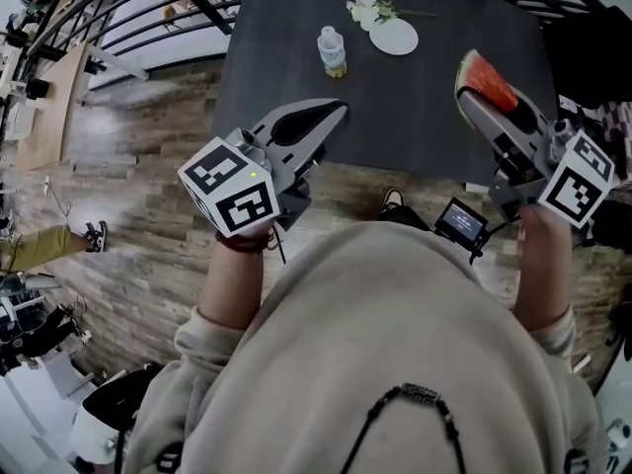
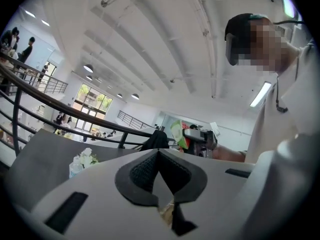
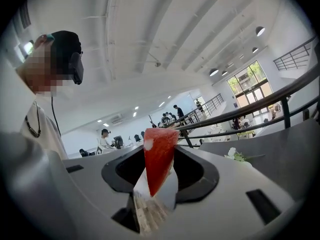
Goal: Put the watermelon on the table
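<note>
On the dark table (image 1: pixel 296 87), bottle (image 1: pixel 333 51), plate (image 1: pixel 394 37) beside flowers (image 1: pixel 367 8), watermelon (image 1: pixel 486 81) in right tool (image 3: pixel 160 160).

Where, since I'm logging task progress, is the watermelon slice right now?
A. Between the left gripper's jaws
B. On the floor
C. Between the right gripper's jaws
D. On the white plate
C: the right gripper view shows the watermelon slice clamped in the right gripper; the left gripper is shut and empty.

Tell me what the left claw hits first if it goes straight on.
Nothing near: the left claw aims over open table. The bottle and flowers lie left of its line, the watermelon in the right claw to its right. Depth is uncertain.
</note>
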Available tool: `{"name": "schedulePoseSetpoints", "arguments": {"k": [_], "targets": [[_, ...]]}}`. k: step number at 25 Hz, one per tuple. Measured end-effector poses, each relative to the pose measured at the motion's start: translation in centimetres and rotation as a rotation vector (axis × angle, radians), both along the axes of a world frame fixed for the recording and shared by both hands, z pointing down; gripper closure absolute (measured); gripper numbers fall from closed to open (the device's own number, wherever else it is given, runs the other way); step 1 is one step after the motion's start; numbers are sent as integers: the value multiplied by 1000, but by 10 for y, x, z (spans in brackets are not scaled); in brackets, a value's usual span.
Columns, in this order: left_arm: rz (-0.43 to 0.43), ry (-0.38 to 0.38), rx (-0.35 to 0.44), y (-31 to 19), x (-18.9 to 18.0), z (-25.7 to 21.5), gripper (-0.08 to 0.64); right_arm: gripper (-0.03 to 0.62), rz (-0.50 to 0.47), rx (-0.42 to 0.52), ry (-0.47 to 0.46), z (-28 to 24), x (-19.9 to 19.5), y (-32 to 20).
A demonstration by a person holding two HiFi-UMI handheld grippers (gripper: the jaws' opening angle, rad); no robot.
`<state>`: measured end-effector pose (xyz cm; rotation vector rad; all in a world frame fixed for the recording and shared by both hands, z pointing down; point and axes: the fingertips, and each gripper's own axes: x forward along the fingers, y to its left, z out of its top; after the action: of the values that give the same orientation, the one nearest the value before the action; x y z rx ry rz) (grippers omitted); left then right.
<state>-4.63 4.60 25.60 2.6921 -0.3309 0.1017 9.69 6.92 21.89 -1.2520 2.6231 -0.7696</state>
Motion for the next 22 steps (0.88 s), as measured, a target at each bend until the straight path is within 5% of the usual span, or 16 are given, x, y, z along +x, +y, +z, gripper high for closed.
{"name": "schedulePoseSetpoints", "arguments": {"k": [4,22], "targets": [[-57,2,-14,-31,27,8,557,408,-39,-6,1,12,25,-30],[-12,-105,-94,-50,147,9,557,408,-50,-103,-138,43,129,-59]]}}
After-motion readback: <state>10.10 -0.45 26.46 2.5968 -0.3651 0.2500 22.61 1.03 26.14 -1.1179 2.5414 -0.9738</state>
